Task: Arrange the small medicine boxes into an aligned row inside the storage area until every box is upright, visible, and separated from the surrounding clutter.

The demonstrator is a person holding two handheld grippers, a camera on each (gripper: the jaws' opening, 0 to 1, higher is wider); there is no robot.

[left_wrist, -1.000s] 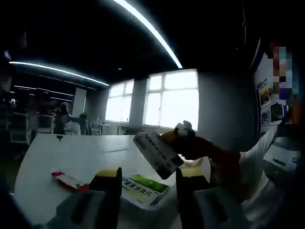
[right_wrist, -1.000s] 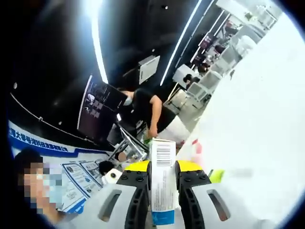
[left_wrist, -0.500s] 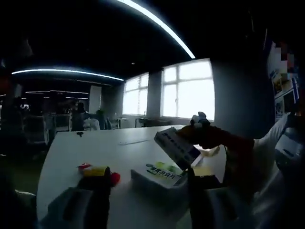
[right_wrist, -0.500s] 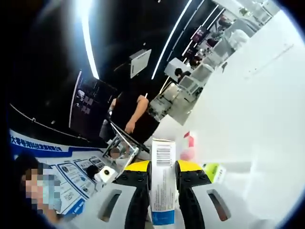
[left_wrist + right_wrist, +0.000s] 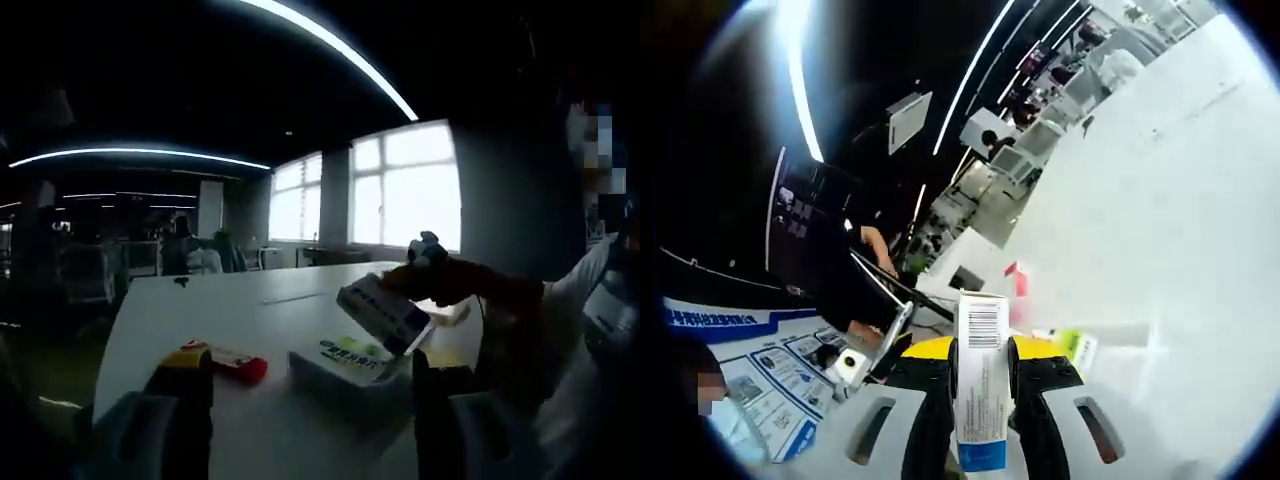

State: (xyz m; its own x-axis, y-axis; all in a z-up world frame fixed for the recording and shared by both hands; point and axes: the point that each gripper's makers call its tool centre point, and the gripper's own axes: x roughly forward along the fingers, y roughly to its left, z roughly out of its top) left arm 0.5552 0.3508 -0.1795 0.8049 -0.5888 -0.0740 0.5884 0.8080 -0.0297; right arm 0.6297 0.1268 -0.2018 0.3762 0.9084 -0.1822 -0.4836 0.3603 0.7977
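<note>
In the left gripper view my left gripper [image 5: 310,405] stands open above the white table [image 5: 240,310], nothing between its jaws. Just ahead a green-and-white medicine box [image 5: 345,365] lies flat, and a small red box [image 5: 228,363] lies to its left. The right gripper [image 5: 455,285] comes in from the right, holding a white-and-blue box [image 5: 385,315] tilted just above the green one. In the right gripper view my right gripper [image 5: 982,352] is shut on that white box [image 5: 982,385], barcode end forward. Beyond it lie the red box [image 5: 1018,290] and the green box [image 5: 1078,347].
The white table [image 5: 1160,200] stretches far ahead with open surface. A person [image 5: 850,275] in dark clothes stands beside the table's edge near a metal stand. Posters [image 5: 770,375] cover the wall. Chairs [image 5: 200,258] and bright windows [image 5: 405,195] lie at the room's far end.
The right gripper, still shut on the white box, has carried it lower, closer to the green box. Both cameras have shifted, so the boxes sit further right in the left gripper view.
</note>
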